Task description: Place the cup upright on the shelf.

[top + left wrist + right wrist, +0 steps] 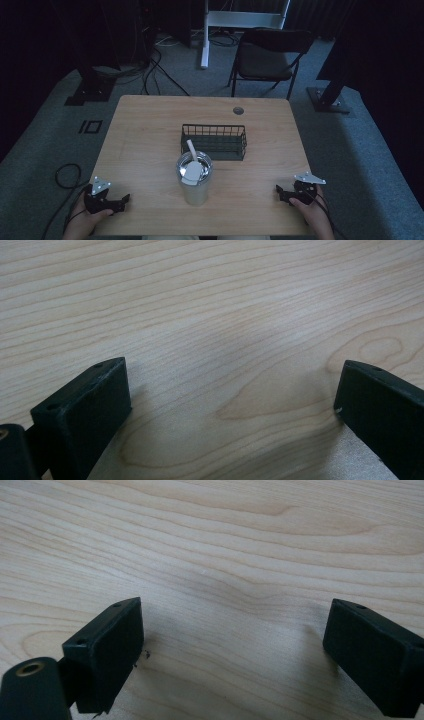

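A pale wooden table [150, 135] is standing on grey carpet [40, 150] in a dim room, a dark chair [267, 57] behind it. A metal cup [194, 177] is sitting near the front edge, just before a wire basket [214, 141]. The left gripper [122, 201] and right gripper [280, 192] are resting at the front corners, jaws apart over bare wood.

A high camera looks forward and down over the whole wooden table [150, 140] from the person's side. Each gripper camera sits very close above the tabletop, facing its bare wood grain, the surface all three views share.
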The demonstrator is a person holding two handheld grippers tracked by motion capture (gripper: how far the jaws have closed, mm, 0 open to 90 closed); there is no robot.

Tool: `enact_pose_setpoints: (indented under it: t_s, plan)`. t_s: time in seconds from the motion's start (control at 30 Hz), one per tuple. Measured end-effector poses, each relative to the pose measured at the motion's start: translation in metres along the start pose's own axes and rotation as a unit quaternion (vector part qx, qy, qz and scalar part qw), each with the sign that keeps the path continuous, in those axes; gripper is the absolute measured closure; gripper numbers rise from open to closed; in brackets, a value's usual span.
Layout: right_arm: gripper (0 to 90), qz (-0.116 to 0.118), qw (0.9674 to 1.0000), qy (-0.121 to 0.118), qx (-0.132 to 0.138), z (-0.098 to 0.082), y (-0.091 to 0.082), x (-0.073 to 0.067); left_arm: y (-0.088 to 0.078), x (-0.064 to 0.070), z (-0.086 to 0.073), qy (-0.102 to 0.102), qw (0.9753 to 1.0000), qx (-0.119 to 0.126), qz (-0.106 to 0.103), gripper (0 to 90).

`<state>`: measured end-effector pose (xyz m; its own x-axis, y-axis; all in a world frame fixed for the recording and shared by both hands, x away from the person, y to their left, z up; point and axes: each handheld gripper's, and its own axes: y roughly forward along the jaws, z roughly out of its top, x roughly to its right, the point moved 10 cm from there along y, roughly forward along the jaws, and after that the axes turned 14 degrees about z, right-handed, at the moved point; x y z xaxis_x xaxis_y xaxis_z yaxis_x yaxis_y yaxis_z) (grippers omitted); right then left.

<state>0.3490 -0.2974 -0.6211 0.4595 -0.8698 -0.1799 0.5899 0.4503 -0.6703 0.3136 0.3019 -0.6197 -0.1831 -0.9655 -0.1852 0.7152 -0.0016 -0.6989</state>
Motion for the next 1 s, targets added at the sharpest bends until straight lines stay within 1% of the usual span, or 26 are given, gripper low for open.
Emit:
enact_pose_setpoints:
  t_s: [0.27, 0.33, 0.4, 0.67, 0.8, 0.9, 1.0]
  plan:
    - [9.1, 0.000, 1.0000, 0.000, 0.000, 0.0000, 0.0000, 0.0000, 0.0000, 0.0000, -0.0001, 0.000, 1.0000, 0.000, 0.000, 1.9]
    - [9.1, 0.000, 1.0000, 0.000, 0.000, 0.0000, 0.0000, 0.0000, -0.0001, 0.0002, -0.0001, 0.001, 1.0000, 0.000, -0.001, 1.9]
    - [9.1, 0.000, 1.0000, 0.000, 0.000, 0.0000, 0.0000, 0.0000, -0.0009, 0.0023, -0.0003, 0.008, 0.9999, 0.001, -0.007, 1.9]
    - [9.1, 0.000, 1.0000, 0.000, 0.000, -0.0001, 0.0000, -0.0001, -0.0010, 0.0026, -0.0004, 0.009, 0.9999, 0.001, -0.007, 1.9]
    - [9.1, 0.000, 1.0000, 0.000, 0.000, -0.0001, 0.0000, -0.0002, -0.0020, 0.0030, -0.0013, 0.012, 0.9999, 0.001, -0.010, 1.9]
    - [9.1, 0.001, 1.0000, 0.000, -0.001, -0.0001, 0.0000, -0.0002, -0.0042, 0.0045, -0.0031, 0.022, 0.9996, 0.004, -0.020, 1.9]
    - [9.1, 0.005, 1.0000, -0.004, -0.002, 0.0001, 0.0000, 0.0001, -0.0080, 0.0070, -0.0062, 0.037, 0.9987, 0.008, -0.035, 2.3]
